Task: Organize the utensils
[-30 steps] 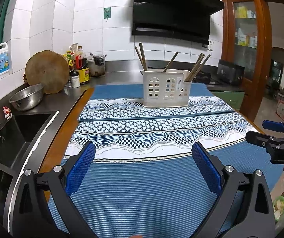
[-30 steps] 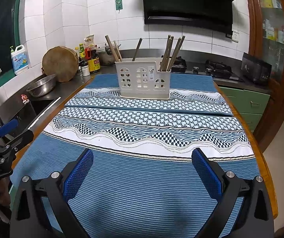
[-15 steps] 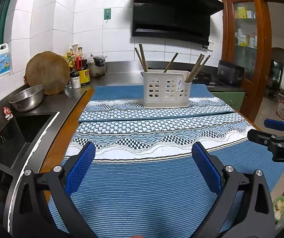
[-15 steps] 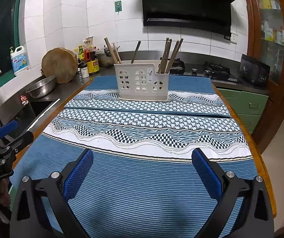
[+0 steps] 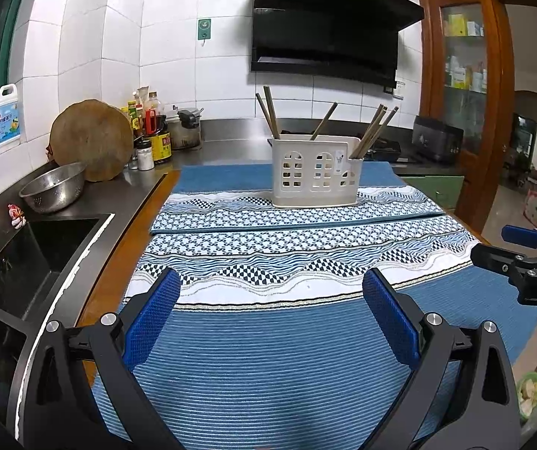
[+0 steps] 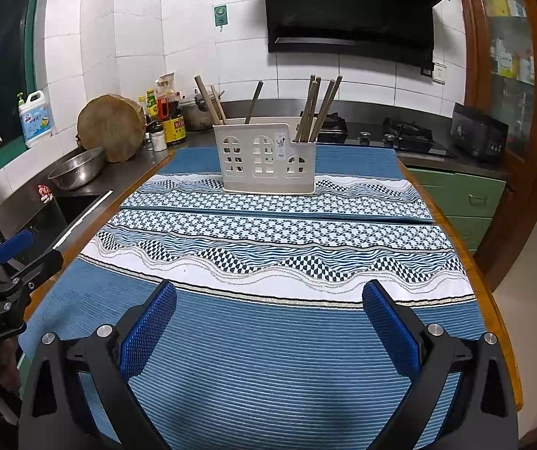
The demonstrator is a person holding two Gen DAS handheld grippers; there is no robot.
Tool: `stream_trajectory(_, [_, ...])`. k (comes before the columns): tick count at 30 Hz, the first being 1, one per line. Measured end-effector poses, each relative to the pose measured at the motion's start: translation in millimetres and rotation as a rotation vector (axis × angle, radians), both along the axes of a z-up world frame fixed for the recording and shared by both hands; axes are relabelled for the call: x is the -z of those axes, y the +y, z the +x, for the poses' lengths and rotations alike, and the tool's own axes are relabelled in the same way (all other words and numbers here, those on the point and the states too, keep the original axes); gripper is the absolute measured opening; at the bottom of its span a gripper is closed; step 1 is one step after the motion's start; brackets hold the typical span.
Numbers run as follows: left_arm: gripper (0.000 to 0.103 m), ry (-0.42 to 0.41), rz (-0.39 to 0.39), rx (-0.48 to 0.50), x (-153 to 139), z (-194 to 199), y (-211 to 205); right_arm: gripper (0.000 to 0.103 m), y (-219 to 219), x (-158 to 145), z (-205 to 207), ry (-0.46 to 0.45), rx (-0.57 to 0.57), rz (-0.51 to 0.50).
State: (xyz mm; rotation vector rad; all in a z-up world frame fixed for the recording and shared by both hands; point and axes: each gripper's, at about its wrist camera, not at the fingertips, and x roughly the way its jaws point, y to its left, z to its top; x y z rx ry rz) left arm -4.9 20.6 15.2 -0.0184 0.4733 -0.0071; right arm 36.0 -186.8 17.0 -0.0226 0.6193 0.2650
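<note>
left wrist view: left gripper (image 5: 270, 288) fingers spread wide, empty, above blue mat (image 5: 268, 356)
right gripper (image 6: 268, 300): fingers spread wide, empty
chopsticks (image 6: 315, 108): standing in white utensil caddy (image 6: 266, 159) at the mat's far end

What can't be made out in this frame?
- Lower ends of the chopsticks: both views, hidden inside the holder.
- Sticker text on the holder: both views, too small.
- Right gripper: left view, cut off by the edge.
- Sink interior: too dark.
</note>
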Motion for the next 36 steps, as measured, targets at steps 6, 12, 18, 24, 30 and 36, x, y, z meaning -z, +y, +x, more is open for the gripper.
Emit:
stream_trajectory(6, [0.097, 0.0, 0.002, 0.0, -0.1, -0.1, 0.1, 0.096, -1.6, -1.4, -0.4, -0.002, 0.004, 0.002])
stream_trajectory(12, [0.097, -0.003, 0.006, 0.003, -0.8, 0.0, -2.4, 0.096, -2.1, -2.8, -0.1, -0.003, 0.003, 0.001])
stream_trajectory(18, [0.097, -0.004, 0.01, 0.003, -0.5, -0.8, -4.3, 0.096, -2.5, -3.7, 0.0, -0.006, 0.006, 0.002])
stream_trajectory(24, [0.097, -0.007, 0.016, 0.01, -1.2, -0.7, -7.3, 0.096, -3.8, -4.8, -2.7, -0.013, 0.011, 0.008])
stream_trajectory(30, [0.097, -0.03, 0.015, 0.011, -3.3, -3.5, -7.0, 0.096, -5.4, -8.4, -4.5, -0.025, 0.015, 0.018])
stream_trajectory(36, [0.097, -0.04, 0.013, 0.015, -7.3, -3.7, -8.2, 0.096, -8.7, -12.4, -7.2, -0.039, 0.02, 0.031])
